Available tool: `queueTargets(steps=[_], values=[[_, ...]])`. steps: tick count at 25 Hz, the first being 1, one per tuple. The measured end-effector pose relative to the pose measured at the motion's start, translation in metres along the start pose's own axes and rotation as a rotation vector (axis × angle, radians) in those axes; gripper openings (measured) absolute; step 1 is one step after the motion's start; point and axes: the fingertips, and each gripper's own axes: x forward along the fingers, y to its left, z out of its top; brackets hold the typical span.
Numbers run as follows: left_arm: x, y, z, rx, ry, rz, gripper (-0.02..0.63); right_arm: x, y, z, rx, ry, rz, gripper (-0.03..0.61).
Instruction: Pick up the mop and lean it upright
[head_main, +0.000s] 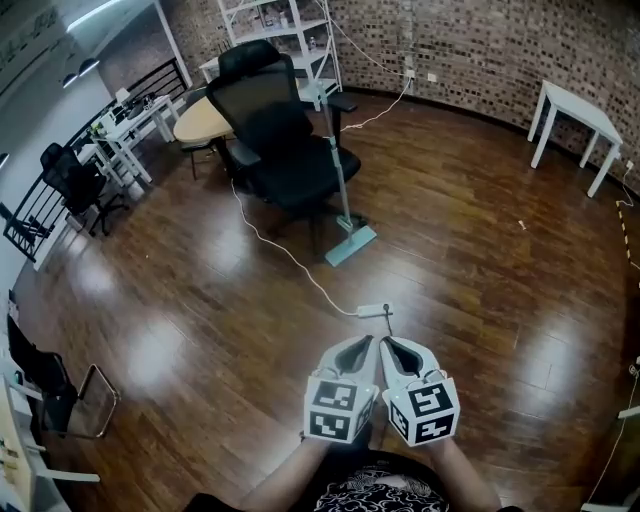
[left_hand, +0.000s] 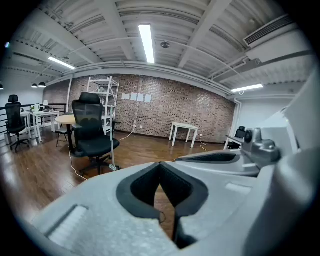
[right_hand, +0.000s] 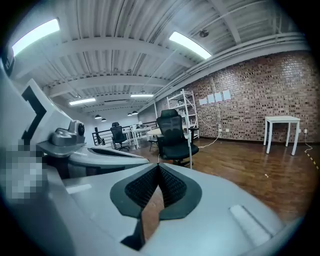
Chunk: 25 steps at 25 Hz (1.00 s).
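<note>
The mop (head_main: 338, 170) stands upright, its pale handle leaning on a black office chair (head_main: 285, 140) and its light-blue flat head (head_main: 351, 245) resting on the wooden floor. From the left gripper view the mop (left_hand: 109, 137) shows in front of the chair (left_hand: 92, 132); in the right gripper view the mop (right_hand: 189, 146) crosses the chair (right_hand: 172, 135). My left gripper (head_main: 366, 342) and right gripper (head_main: 391, 344) are side by side close to my body, well short of the mop. The left gripper (left_hand: 160, 164) and the right gripper (right_hand: 159, 165) are both shut and hold nothing.
A white cable runs over the floor to a power strip (head_main: 373, 311) just ahead of the grippers. A small white table (head_main: 575, 110) stands at the right wall. A round wooden table (head_main: 200, 120), white shelves (head_main: 280, 30) and desks with chairs (head_main: 110, 150) fill the back left.
</note>
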Motion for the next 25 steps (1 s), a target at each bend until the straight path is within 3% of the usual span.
queueTargets(steps=[10,25], values=[[0.062,0.119,0.052,-0.024,-0.027,-0.016,0.003,0.134,-0.007,0.054,-0.041,0.009,-0.033,0.000],[0.134,0.225,0.088,-0.084,-0.007,0.036,0.003,0.258,-0.040,0.099,-0.032,0.024,0.006,0.000]])
